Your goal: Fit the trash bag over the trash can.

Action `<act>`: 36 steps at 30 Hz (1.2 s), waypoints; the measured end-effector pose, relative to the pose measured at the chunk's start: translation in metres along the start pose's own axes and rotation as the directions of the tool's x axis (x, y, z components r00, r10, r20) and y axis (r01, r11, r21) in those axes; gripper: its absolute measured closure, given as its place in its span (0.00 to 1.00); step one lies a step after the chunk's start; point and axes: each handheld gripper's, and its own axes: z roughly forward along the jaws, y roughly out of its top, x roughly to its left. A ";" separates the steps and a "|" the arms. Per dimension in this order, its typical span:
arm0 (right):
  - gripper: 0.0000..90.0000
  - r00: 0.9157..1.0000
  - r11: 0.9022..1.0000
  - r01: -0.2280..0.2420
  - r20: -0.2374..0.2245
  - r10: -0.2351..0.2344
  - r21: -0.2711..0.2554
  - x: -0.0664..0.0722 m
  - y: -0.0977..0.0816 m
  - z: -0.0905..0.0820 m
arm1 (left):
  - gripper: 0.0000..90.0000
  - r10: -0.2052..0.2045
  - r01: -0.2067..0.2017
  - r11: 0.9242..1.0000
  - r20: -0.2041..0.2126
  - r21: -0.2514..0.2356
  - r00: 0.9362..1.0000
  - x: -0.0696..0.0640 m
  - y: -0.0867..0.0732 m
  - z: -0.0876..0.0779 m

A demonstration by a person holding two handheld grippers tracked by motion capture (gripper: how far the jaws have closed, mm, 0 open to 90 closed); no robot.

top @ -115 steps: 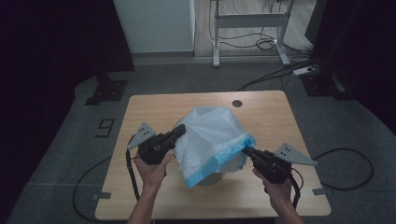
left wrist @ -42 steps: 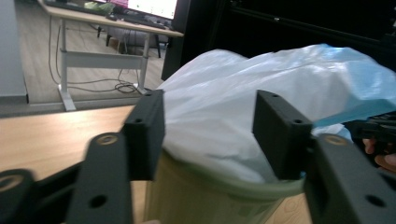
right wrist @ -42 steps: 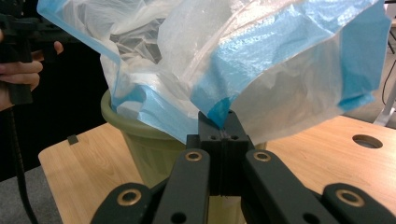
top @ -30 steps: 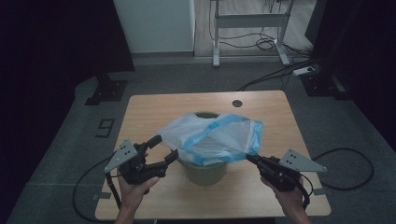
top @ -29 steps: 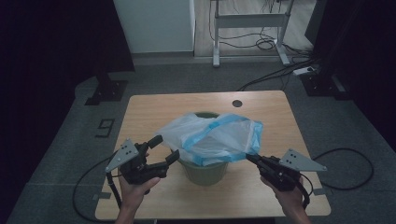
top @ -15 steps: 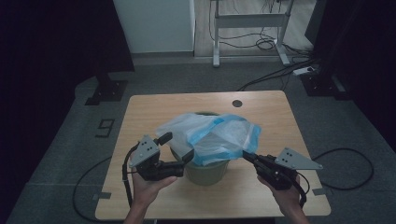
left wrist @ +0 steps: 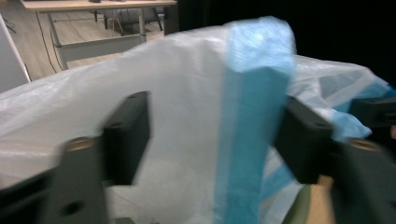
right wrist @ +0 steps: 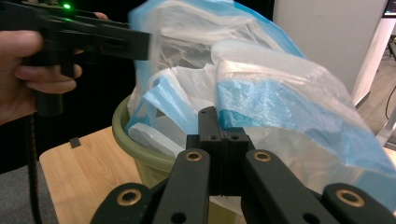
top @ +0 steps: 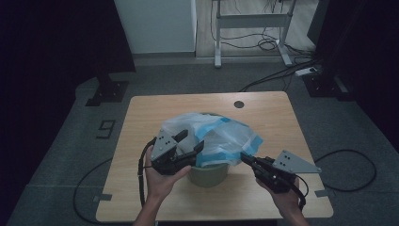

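High view: the bag (top: pixel 211 139) drapes over the bin (top: pixel 209 173) mid-surface, between both tools.

Left gripper view: left tool (left wrist: pixel 215 135) half-spread, just been closing, bag between its jaws.

Right gripper view: right tool (right wrist: pixel 219 140) clamped on the bag's near edge.

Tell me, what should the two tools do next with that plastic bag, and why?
Probably close the left tool on the white and blue plastic bag and pull its edge over the olive-green round bucket's rim. Its jaws have just been closing with the film between them, not yet pinching; the right tool is shut on the bag's opposite side.
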 end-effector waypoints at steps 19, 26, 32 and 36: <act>0.99 0.998 0.999 -0.052 0.020 0.052 0.006 -0.014 -0.017 -0.011 | 1.00 -0.115 0.118 0.991 0.046 -0.059 0.992 0.037 -0.010 -0.018; 0.99 0.997 0.997 -0.081 -0.005 0.081 -0.001 -0.011 -0.027 -0.022 | 1.00 -0.166 0.171 0.983 0.077 -0.069 0.983 0.045 -0.027 -0.042; 0.99 0.993 0.993 -0.112 -0.036 0.113 0.023 -0.007 -0.042 -0.028 | 1.00 -0.205 0.213 0.975 0.108 -0.066 0.973 0.051 -0.043 -0.062; 0.99 0.991 0.992 -0.125 -0.044 0.126 0.028 -0.006 -0.048 -0.032 | 1.00 -0.224 0.233 0.970 0.114 -0.071 0.968 0.055 -0.052 -0.074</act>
